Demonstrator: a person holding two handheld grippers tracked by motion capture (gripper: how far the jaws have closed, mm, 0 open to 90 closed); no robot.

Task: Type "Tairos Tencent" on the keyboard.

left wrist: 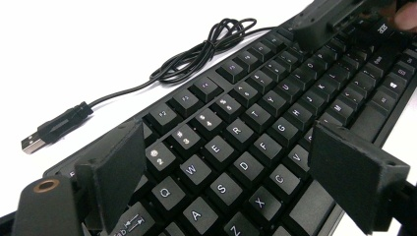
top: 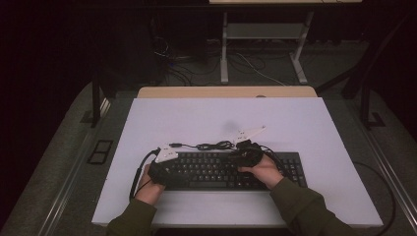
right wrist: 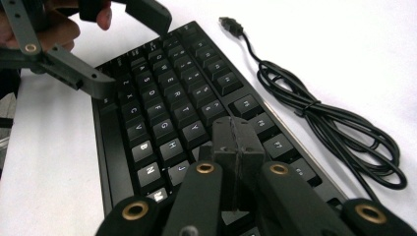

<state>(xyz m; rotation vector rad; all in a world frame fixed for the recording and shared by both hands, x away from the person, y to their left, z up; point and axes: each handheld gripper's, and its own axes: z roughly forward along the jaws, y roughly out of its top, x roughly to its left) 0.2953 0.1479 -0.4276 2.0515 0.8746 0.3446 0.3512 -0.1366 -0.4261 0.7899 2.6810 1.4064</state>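
1. The left gripper (top: 158,169) is at the left end of the black keyboard (top: 211,169), which lies on the near half of the white table top (top: 196,118). In the left gripper view its jaws stand wide apart, one on each side of the keyboard's left end, over the letter keys. I cannot tell whether the pads press on the keyboard's edges.
2. The person's left hand (top: 149,187) holds this gripper from the near side, and a green sleeve (top: 130,221) covers the forearm.
3. The keyboard's cable (top: 211,145) lies in a loose coil on the table, just behind the far edge of the keyboard. Its USB plug (left wrist: 34,142) rests free on the white surface to the left of the coil.
4. The right gripper (top: 246,152) is over the middle-right part of the keyboard. In the right gripper view its two jaws are pressed together, with nothing between them, and the tips are just above the keys near Y and H.
5. The right hand (top: 265,172) rests over the keys beside the number pad.
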